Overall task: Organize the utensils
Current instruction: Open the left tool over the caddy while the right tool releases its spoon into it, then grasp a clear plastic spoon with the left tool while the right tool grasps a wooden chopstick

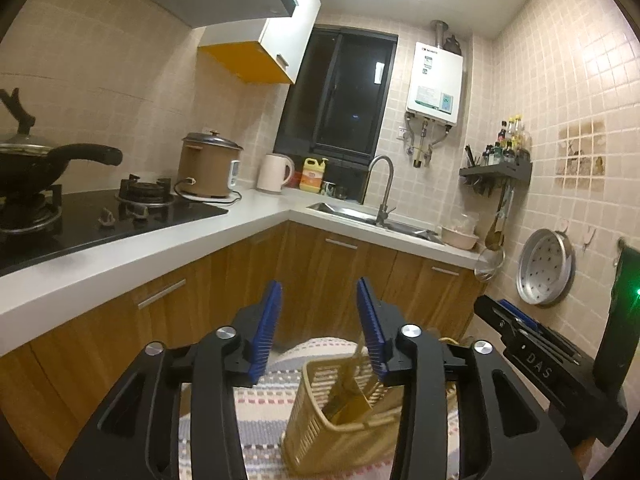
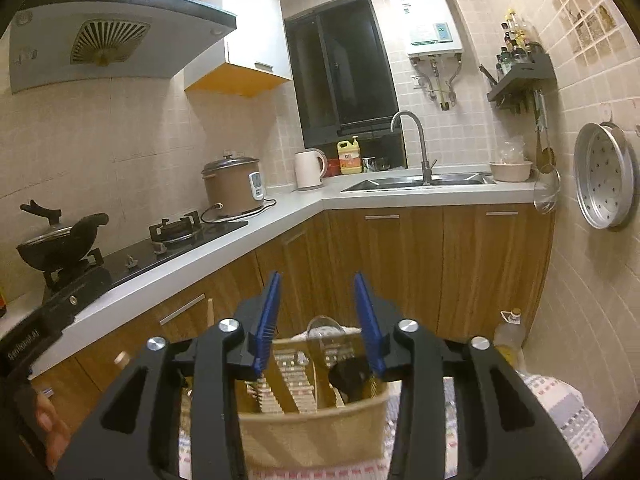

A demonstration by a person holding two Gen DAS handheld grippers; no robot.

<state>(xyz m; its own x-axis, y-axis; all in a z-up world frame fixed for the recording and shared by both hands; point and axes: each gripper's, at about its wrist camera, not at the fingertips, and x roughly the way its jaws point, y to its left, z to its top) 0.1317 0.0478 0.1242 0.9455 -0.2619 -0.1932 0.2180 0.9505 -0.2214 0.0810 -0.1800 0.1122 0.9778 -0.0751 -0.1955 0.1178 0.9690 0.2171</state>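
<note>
A beige slotted utensil basket (image 1: 320, 432) stands on a patterned cloth (image 1: 260, 412) below my left gripper (image 1: 318, 292), with wooden utensils (image 1: 352, 384) upright in it. My left gripper is open and empty above it. In the right wrist view the same basket (image 2: 312, 436) sits under my right gripper (image 2: 316, 288), which is open and empty. It holds a clear spoon or ladle (image 2: 324, 328), a black utensil (image 2: 350, 374) and wooden pieces. The right gripper's body shows in the left wrist view (image 1: 548, 364).
An L-shaped white counter (image 1: 256, 220) carries a gas hob (image 1: 100, 216), a black pan (image 1: 36, 164), a rice cooker (image 1: 208, 168), a kettle (image 1: 274, 172) and a sink with tap (image 1: 380, 188). A metal steamer tray (image 1: 544, 268) hangs on the right wall. A bottle (image 2: 508, 336) stands low right.
</note>
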